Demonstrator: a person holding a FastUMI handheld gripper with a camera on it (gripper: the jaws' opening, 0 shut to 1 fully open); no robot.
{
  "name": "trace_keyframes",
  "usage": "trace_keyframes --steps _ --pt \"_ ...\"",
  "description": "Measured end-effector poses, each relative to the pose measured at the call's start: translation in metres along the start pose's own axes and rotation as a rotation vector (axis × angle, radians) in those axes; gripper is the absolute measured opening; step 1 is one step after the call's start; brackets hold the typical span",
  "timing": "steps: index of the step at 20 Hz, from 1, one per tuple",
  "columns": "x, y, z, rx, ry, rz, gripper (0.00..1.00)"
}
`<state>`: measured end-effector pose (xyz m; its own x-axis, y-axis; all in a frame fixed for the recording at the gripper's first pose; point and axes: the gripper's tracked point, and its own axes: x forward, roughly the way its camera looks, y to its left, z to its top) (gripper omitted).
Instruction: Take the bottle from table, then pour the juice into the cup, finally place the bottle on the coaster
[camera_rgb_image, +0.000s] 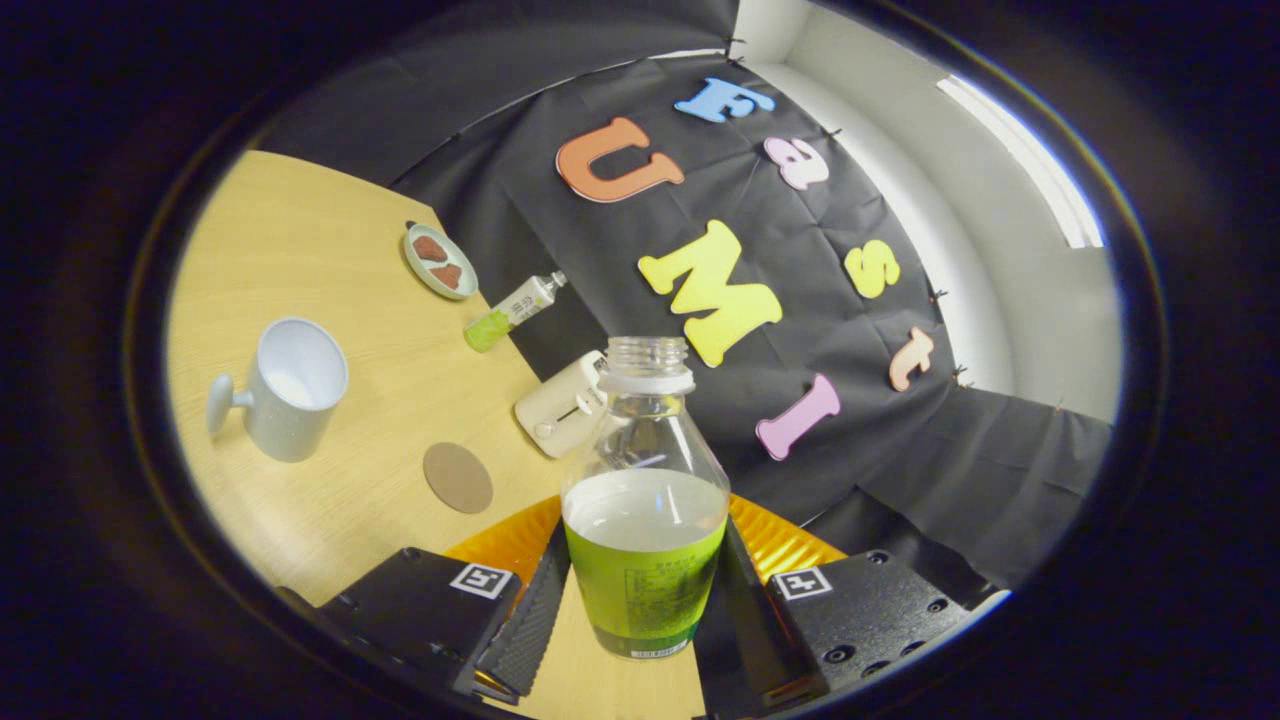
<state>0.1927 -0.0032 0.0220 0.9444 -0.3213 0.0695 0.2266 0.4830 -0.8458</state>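
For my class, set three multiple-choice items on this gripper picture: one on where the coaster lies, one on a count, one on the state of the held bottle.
1. The round coaster lies
A. under the mug
B. on bare table between the mug and the toaster
C. on the small plate

2. Brown pieces on the small plate:
A. two
B. four
C. none

3. The held bottle is
A. capped and full
B. lying on the table
C. uncapped, partly filled

Answers:
1 B, nothing rests on the coaster.
2 A, two pieces sit side by side.
3 C, the neck is open, liquid reaches partway, and the gripper fingers press both sides.
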Motion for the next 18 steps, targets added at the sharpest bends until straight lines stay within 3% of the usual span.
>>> trace_keyframes --steps 5,18 --pt "0.014 0.010 0.032 -0.178 -0.054 -0.041 0.80" --pt "0.012 0.037 0.039 -0.501 -0.059 -0.157 0.80"
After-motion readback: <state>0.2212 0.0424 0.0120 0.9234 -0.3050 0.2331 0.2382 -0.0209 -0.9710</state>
